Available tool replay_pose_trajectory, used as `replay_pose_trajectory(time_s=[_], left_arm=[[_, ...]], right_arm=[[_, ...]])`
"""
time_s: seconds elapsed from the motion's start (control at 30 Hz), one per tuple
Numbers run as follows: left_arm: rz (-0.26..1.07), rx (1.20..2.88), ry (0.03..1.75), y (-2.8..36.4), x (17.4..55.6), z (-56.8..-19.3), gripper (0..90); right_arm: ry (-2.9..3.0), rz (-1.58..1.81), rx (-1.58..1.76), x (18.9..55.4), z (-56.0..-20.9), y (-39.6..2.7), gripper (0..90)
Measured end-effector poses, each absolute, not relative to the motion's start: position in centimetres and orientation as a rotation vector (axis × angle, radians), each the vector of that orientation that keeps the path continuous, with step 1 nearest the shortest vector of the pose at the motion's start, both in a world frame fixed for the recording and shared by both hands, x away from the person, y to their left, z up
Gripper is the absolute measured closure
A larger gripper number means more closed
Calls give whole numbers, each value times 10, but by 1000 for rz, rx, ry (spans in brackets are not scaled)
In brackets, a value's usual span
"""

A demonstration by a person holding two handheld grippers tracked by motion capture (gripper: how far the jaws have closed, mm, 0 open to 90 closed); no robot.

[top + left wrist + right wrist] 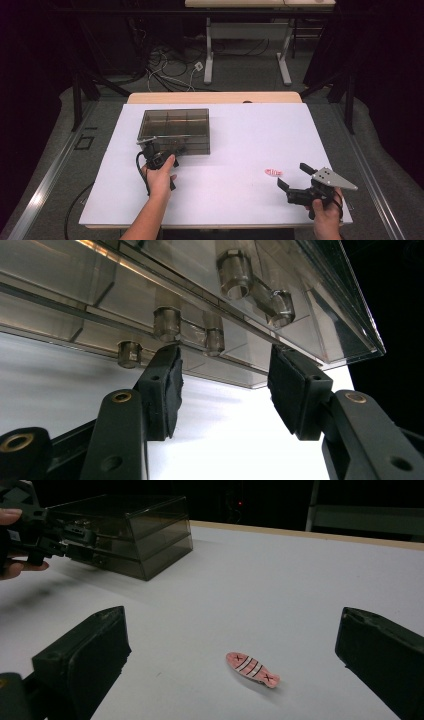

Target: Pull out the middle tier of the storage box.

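- At the near left part of the white table (pixel 240 145), a smoky clear plastic box (pixel 175 131) with inner compartments sits with its front edge toward the person; the left gripper view shows that front from just below, with small clear knobs (pixel 166 322) along it.
- The left gripper (pixel 159 150) is right up against the box's near front edge. In the left gripper view its two black pads (pixel 167 390) stand about half apart, their tips just under the box's lower rim, one beside a knob; nothing is pinched between them, and whether the tips touch the plastic cannot be told.
- The left hand (pixel 161 177) wraps the gripper's body, with its cable looping toward the table's near edge.
- Well apart from the box, toward the right of the table, a small pink fish-shaped clip (pixel 273 172) with dark stripes lies flat on the white surface.
- The right gripper (pixel 294 176) hovers just near of the clip, jaws spread wide and empty; in the right gripper view the clip (pixel 252 669) lies ahead between the two jaws, touching neither.
- The right hand (pixel 327 215) holds that gripper at the table's near right corner, the grey three-cornered plate on top.
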State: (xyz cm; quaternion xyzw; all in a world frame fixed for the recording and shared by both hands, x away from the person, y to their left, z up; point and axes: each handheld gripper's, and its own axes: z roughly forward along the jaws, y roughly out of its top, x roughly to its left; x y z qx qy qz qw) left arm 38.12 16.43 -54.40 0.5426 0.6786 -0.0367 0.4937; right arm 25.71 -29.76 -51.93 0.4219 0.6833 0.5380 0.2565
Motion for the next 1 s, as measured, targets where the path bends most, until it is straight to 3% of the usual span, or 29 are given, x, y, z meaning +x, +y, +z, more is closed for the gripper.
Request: replay_pose_trajectory(time_s=[1.0], left_arm=[[-89, 1341, 1643, 163, 386, -545, 642]], right_arm=[[1890, 1446, 1171, 256, -518, -299, 13]])
